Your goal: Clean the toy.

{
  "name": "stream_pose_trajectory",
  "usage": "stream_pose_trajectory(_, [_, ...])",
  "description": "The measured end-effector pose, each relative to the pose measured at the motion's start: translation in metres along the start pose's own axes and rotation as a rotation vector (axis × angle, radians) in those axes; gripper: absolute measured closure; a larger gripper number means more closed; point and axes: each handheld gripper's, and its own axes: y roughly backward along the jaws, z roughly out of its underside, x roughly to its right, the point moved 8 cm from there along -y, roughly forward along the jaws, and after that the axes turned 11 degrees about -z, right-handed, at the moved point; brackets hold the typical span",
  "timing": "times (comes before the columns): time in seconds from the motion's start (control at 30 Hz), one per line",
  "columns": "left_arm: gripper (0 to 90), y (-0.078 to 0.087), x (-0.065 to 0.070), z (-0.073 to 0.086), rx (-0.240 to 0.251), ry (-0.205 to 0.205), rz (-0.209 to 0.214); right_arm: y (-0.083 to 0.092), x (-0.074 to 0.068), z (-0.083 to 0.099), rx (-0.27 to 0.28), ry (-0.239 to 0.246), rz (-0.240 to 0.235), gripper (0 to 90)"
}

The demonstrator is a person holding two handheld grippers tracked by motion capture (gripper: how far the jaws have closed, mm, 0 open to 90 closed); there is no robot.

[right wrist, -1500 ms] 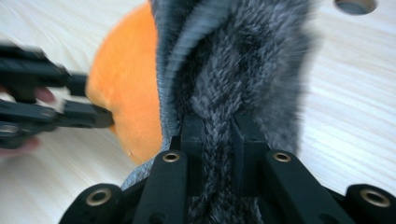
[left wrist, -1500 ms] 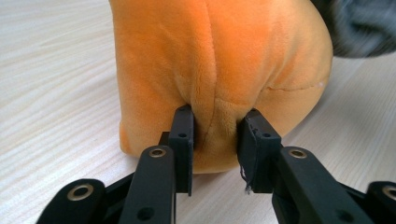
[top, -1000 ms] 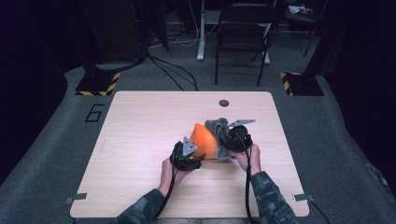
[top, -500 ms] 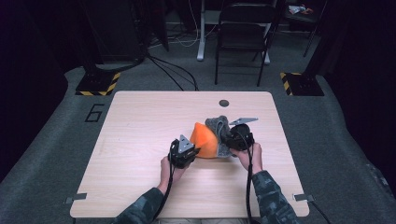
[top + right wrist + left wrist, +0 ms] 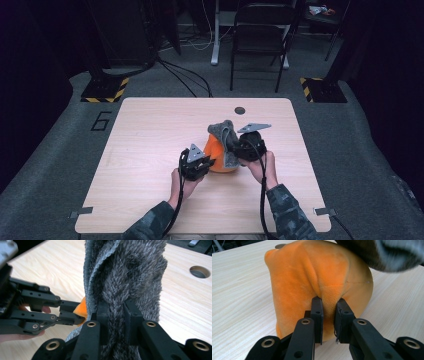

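Left gripper (image 5: 329,315) pinches a fold of orange plush toy (image 5: 312,277) btwn its two black jaws, nearly closed on the fabric. Toy sits on light wood table (image 5: 239,290); grey fuzzy cloth (image 5: 387,253) overhangs at upper right.

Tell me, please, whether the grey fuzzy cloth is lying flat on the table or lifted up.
Lifted: the grey fuzzy cloth is bunched upright, pinched in the right tool, draping over the orange plush.

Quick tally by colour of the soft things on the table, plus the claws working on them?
Orange plush: 1
Grey fuzzy cloth: 1
Black claws: 2, left claw pinching the orange plush, right claw pinching the grey fuzzy cloth
Total: 4
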Motion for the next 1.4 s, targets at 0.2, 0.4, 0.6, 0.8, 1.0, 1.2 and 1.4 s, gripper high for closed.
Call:
stream_pose_trajectory(0.2, [77.0,-0.004,-0.001,0.004,-0.014,-0.016,0.001,-0.021,0.001,0.01,-0.058,0.044,0.055,76.6])
stream_pose_trajectory(0.4, [76.3,-0.006,-0.002,0.005,-0.016,-0.017,0.001,-0.02,0.007,0.013,-0.073,0.041,0.081,76.6])
stream_pose_trajectory(0.6, [75.8,-0.007,-0.004,0.007,-0.019,-0.009,0.006,-0.017,0.023,0.021,-0.083,0.004,0.104,76.5])
stream_pose_trajectory(0.8, [75.4,-0.007,-0.004,0.007,-0.019,-0.005,0.008,-0.016,0.043,0.036,-0.097,-0.071,0.104,76.6])
stream_pose_trajectory(1.0, [75.2,-0.007,-0.004,0.007,-0.018,-0.004,0.007,-0.019,0.062,0.053,-0.136,-0.113,0.132,76.6])
stream_pose_trajectory(1.2, [74.6,-0.008,-0.007,0.007,-0.014,0.007,0.006,-0.031,0.081,0.082,-0.223,-0.18,0.153,76.6])
stream_pose_trajectory(1.4, [74.4,-0.007,-0.009,0.009,-0.02,0.007,0.01,-0.028,0.088,0.08,-0.217,-0.189,0.161,77.0])
